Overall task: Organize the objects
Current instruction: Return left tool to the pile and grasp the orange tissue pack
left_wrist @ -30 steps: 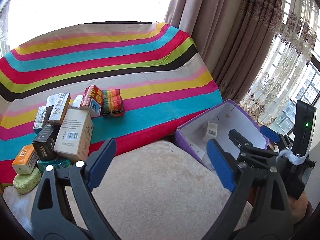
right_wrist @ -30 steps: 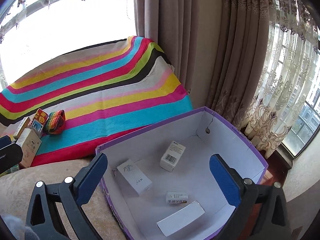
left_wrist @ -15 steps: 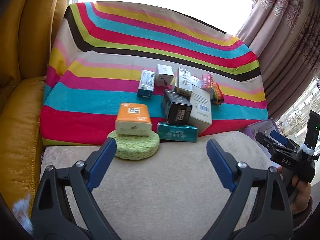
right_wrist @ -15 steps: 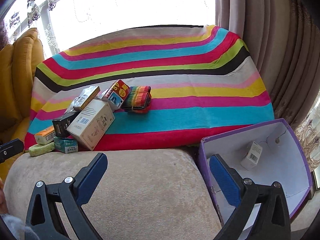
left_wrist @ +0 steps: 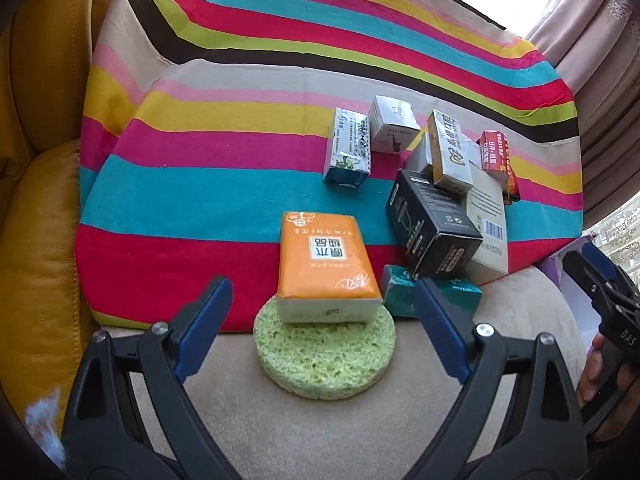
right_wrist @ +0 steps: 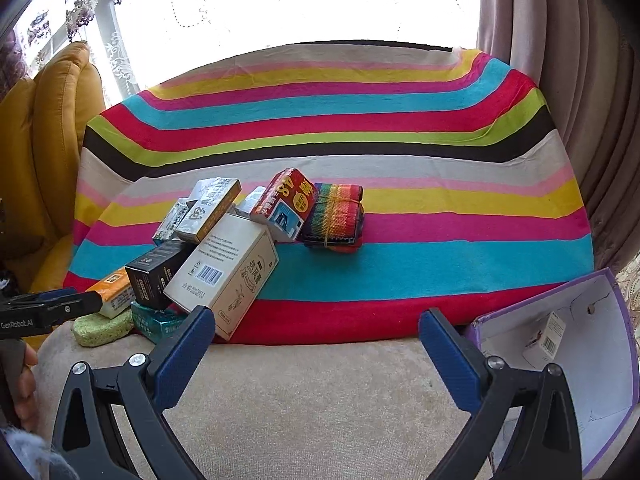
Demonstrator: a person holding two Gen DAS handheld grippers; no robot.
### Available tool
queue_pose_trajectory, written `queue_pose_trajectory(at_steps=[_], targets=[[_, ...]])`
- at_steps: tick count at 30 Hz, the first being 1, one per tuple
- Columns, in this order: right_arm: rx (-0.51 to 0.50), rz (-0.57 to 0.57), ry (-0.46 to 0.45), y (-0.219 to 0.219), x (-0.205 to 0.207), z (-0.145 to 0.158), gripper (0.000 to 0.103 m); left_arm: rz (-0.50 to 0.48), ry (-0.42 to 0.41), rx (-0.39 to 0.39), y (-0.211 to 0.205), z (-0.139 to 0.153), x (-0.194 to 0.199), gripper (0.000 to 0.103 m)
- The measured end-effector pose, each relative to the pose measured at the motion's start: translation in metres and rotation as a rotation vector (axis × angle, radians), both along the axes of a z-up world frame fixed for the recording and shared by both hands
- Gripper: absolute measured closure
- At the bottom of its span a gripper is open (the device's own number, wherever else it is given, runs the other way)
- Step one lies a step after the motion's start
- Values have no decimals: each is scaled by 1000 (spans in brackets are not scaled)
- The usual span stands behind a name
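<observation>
Left tool [left_wrist: 322, 322] open, flanking orange rectangular tissue pack [left_wrist: 326, 262], long axis near-to-far, atop round green sponge [left_wrist: 324, 354], right tool [right_wrist: 316, 354] open, empty

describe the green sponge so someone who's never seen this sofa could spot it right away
Start at the striped blanket draped over the sofa and follow its red bottom stripe to the pile of boxes. At the pile's near corner, on the beige cushion, lies the green sponge, with the orange packet resting partly on it. It is the only round, porous, unprinted thing there; its neighbours are all printed boxes.
</observation>
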State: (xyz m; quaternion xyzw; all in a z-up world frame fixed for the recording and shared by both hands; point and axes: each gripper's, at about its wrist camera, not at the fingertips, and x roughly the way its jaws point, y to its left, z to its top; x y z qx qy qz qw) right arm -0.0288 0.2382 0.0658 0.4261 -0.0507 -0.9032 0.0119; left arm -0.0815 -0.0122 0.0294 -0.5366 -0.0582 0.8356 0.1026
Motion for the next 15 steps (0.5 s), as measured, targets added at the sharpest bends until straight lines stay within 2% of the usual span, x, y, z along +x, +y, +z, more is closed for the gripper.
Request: queue_pose_trajectory(at_steps=[3,5,8,10,15], targets=[[4,5,14,-1,-18,4,0,15,-19,-25,-1,-10,-9,10],[7,4,16,-2,-31,4,0,19,-35,-19,-1,-16,-12,14],[-1,-17,21,0,-49,1,0,2,-40,-34,3,-22,-13,26],[-69,-14,11,3,-61,-3,0,-7,-36,-48,5,-25,-14,45],[-301,-41,-47,18,-86,-24,6,-3,-4,-57,4,-27,-10,47]])
